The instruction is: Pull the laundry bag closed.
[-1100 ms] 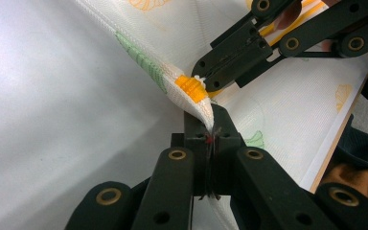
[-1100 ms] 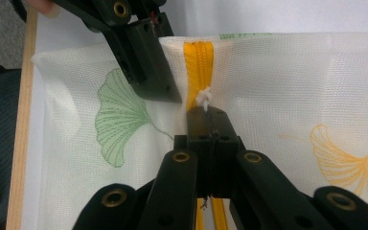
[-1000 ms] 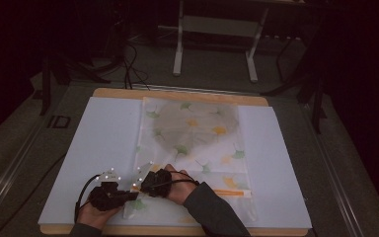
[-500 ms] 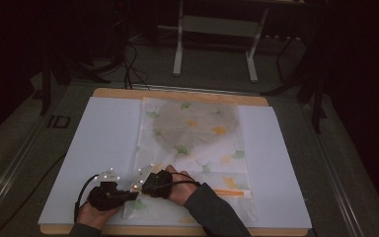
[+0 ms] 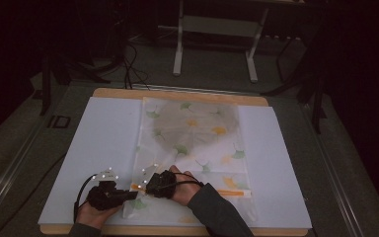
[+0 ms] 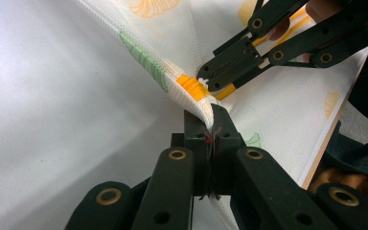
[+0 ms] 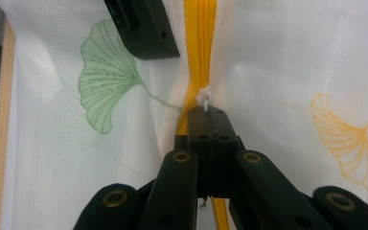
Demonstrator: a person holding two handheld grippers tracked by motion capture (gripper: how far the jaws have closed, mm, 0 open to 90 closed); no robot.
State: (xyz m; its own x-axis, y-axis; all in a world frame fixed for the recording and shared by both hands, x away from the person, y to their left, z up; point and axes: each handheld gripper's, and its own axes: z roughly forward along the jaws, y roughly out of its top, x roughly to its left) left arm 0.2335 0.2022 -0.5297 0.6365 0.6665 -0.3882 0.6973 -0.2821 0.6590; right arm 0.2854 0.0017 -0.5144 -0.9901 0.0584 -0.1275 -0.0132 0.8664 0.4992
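Mesh fabric, white and finely woven, forms a flat zippered bag (image 5: 192, 148) printed with green and orange ginkgo leaves. It lies down the middle of a pale, smooth sheet (image 5: 103, 148) covering a wooden-edged table (image 5: 177, 94). A round grey shape shows faintly through the mesh at the bag's far end.

Near the bag's near left corner, the left gripper (image 5: 128, 194) and the right gripper (image 5: 150, 185) sit close together, tips almost touching. Both are black, built of jointed metal links with brass-coloured rivets, and small white markers dot their tops.

In the left gripper view, the left gripper (image 6: 206, 122) has its jaws pressed tight together on the corner of the bag, pinching the white mesh just beside the end of the orange zipper (image 6: 191, 87) and lifting the cloth into a small ridge. The right gripper (image 6: 210, 82) comes in from the upper right, its tip at the zipper.

In the right gripper view, the right gripper (image 7: 207, 111) is clamped shut on the small white zipper pull (image 7: 203, 97), which sits on the ribbed orange zipper (image 7: 199, 43) running straight away from it. A green ginkgo leaf (image 7: 106, 76) lies to the left.

Compared with a second ago, both hands and the bag are in the same places, grips unchanged.
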